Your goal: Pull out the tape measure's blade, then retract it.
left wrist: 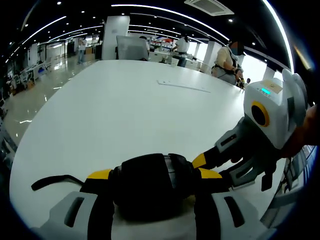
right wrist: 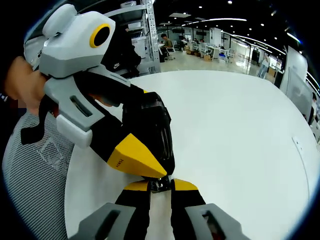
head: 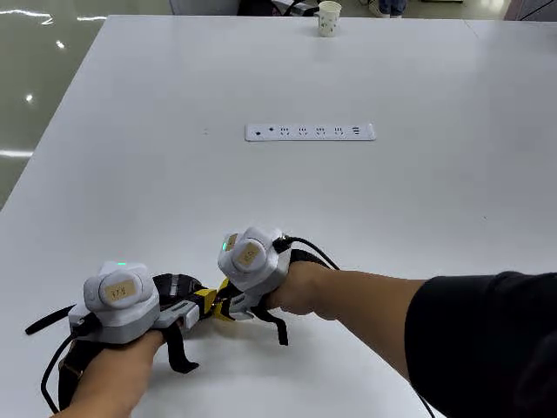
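Two hand-held grippers meet near the front edge of the white table [head: 261, 192]. On one side, the left gripper [left wrist: 152, 174] has its yellow-tipped jaws clamped round the black, round-bodied tape measure [right wrist: 152, 125], held low at the tabletop. Facing it, the right gripper [right wrist: 161, 189] has its jaws drawn nearly together on the small metal blade hook [right wrist: 159, 183], right at the case. Farther out lies a white power strip [head: 310, 131], and a paper cup [head: 329, 17] stands by the far edge.
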Motion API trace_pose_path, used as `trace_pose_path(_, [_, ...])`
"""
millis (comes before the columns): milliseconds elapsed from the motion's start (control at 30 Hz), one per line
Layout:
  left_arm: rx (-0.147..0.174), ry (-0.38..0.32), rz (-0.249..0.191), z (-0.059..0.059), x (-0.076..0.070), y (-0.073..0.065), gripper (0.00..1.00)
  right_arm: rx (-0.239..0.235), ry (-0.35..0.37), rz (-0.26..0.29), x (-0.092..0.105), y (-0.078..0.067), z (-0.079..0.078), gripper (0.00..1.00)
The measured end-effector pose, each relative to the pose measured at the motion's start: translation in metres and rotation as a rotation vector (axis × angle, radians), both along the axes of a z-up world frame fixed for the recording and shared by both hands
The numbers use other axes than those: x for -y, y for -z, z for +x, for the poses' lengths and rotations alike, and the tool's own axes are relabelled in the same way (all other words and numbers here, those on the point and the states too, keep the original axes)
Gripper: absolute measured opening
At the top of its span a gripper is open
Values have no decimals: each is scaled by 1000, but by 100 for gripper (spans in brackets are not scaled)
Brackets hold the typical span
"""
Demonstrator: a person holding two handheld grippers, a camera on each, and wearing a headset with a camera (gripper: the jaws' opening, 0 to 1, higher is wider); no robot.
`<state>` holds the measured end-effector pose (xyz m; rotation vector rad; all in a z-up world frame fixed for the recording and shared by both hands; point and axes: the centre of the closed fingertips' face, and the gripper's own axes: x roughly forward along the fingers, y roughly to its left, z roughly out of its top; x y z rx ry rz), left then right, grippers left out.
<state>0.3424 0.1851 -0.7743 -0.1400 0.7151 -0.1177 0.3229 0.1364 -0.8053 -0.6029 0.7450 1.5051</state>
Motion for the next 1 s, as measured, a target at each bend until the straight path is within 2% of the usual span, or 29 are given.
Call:
trace_pose_path(133, [1, -1, 3, 0, 1, 0, 61, 1, -4, -11, 0, 0, 0, 12])
trace_pose_path(333, [22, -1, 14, 1, 1, -1, 62, -8, 19, -6, 4, 0, 1, 13])
trace_pose_path(400, [16, 2, 29, 1, 2, 0, 63, -11, 25, -10, 6, 1, 1, 13])
trace_pose_path(500, [7, 26, 81, 0, 3, 2, 63, -9, 28, -13, 13, -1, 1, 12])
trace_pose_path(667, [3, 21, 50, -2, 2, 0, 64, -9, 61, -9, 23, -3, 2, 10])
trace_pose_path(833, [-14, 70, 54, -8, 10, 2, 71, -9, 91, -5, 34, -3, -2, 11])
trace_pose_path(933, [-16, 80, 47, -11, 13, 1, 75, -44, 146, 34, 35, -9, -4, 15])
trace_pose_path(1000, [-9, 80, 35, -12, 14, -1, 78, -41, 158, 44, 41, -11, -5, 18])
